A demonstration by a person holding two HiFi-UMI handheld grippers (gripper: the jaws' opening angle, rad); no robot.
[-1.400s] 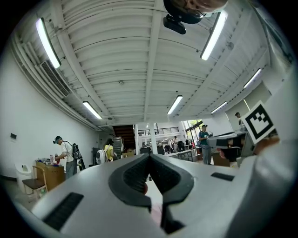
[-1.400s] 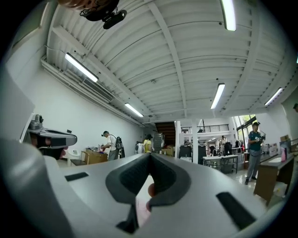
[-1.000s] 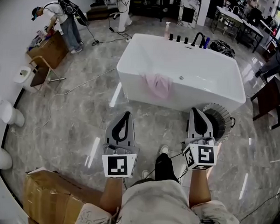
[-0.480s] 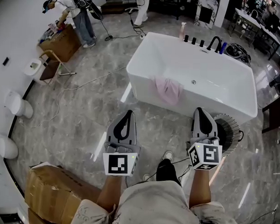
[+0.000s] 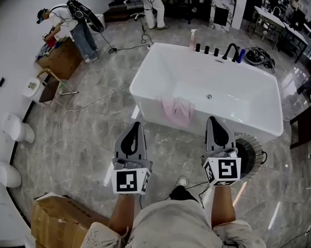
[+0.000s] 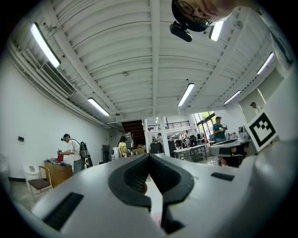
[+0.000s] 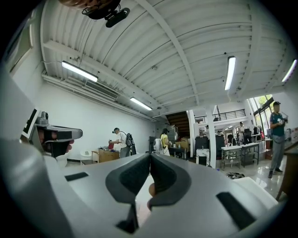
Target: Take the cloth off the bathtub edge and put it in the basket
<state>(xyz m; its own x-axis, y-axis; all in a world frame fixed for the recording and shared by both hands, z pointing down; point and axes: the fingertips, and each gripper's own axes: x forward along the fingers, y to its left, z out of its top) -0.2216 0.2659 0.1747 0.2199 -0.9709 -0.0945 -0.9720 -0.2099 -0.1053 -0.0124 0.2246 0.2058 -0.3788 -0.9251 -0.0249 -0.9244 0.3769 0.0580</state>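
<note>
- The grey marbled floor (image 5: 84,128) is gleaming, throwing back streaks of light.
- A plain white wall (image 6: 28,153) is running along the left side.
- Long strip lights (image 6: 45,44) are glowing on the ribbed white ceiling (image 6: 153,56).
- Daylight is coming through tall windows (image 7: 265,104) at the far end.
- A staircase (image 7: 179,122) is rising at the back, near white tables (image 7: 240,149).
- A cardboard box (image 5: 55,221) is sitting on the floor by the wall.

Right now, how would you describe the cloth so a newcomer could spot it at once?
Find the large white rectangular bathtub straight ahead of the person. Over its near long rim, left of centre, hangs a crumpled pale pink cloth. It is the only soft thing on the tub; the black taps stand on the far rim.
</note>
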